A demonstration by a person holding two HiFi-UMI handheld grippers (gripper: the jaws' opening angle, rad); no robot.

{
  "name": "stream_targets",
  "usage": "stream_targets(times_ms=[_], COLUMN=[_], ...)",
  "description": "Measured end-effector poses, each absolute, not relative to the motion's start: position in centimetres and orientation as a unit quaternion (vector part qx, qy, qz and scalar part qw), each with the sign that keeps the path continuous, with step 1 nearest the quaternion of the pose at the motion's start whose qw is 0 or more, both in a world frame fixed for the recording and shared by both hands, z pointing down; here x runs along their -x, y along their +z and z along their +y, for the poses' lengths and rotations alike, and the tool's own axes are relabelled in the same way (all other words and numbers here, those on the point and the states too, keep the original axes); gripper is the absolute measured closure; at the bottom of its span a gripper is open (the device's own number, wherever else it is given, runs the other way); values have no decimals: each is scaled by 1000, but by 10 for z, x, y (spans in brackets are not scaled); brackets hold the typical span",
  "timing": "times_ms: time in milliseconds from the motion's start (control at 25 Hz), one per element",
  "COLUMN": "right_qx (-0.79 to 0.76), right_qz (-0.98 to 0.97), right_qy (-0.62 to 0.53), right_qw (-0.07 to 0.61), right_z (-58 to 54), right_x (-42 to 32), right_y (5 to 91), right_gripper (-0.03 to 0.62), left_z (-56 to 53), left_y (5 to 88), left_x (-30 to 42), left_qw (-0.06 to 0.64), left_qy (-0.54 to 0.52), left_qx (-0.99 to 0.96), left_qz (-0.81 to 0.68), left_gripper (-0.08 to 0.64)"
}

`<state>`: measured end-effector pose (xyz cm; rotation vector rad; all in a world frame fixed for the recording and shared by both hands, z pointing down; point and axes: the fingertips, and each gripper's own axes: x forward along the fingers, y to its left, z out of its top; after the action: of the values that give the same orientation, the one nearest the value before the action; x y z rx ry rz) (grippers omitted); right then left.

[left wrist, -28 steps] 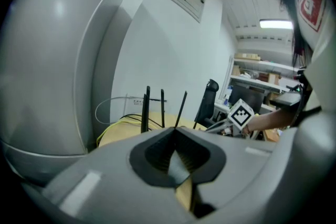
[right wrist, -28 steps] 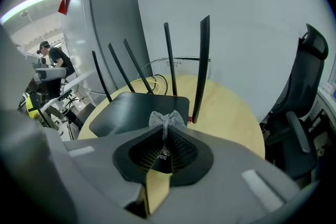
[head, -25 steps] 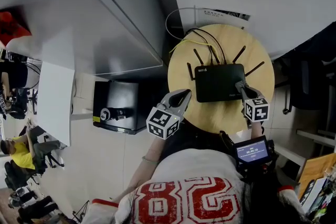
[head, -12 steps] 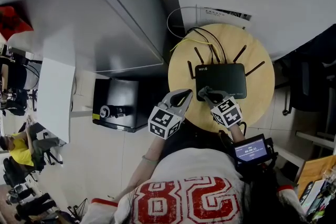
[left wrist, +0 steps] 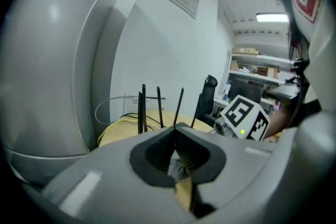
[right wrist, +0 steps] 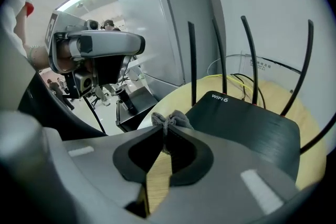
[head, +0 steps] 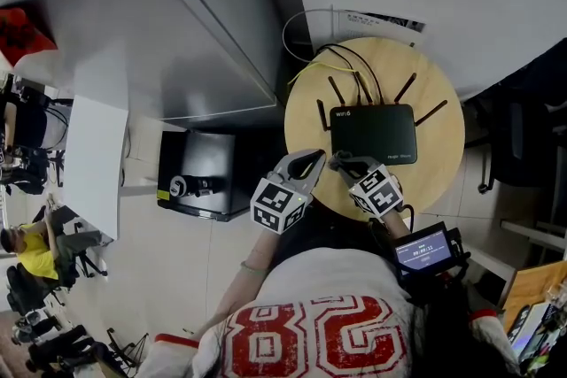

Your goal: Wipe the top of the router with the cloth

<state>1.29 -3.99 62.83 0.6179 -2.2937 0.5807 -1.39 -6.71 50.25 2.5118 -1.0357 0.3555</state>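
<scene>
A black router (head: 372,133) with several upright antennas lies on the round wooden table (head: 438,164). My right gripper (head: 347,166) is shut on a small grey cloth (head: 337,159) just off the router's near left corner. In the right gripper view the cloth (right wrist: 170,119) bunches out past the gripper's tips (right wrist: 165,131), beside the router (right wrist: 241,123). My left gripper (head: 310,159) hovers at the table's near left edge, jaws closed (left wrist: 176,128), apart from the router. Antennas (left wrist: 143,107) stand ahead of it.
Yellow and black cables (head: 341,62) run off the table's far side towards the wall. A black box (head: 195,177) sits on the floor to the left. A grey cabinet (head: 177,31) stands behind it. A dark chair (head: 523,137) is at the right.
My right gripper has swept with the cloth from the router's near right corner leftward to its near left corner. The left gripper has stayed put.
</scene>
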Motion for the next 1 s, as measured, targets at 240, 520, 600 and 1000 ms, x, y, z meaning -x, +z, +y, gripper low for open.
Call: stream_targets(times_ms=[240,520,600,1000], right_qx=[-278,-358,-385,-477], right_qz=[-868,-837,-825,-774], right_qy=[241,273,281,309], right_qw=[334,312,305,281], right_z=[-44,-48,-51,-51], right_x=[-45,-106,-126,-207], right_y=[629,631,632,633], right_gripper=[563,563,563,563], left_z=[-68,-68,-68,-70], left_y=[503,504,505,506], left_x=[8,1,-1,-21], left_qw=[200,201,201,198], left_qy=[125,126,127,131], left_qx=[-902,-904,-905,-913], left_qz=[-363,-355,-352,-332], left_gripper=[558,558,558,558])
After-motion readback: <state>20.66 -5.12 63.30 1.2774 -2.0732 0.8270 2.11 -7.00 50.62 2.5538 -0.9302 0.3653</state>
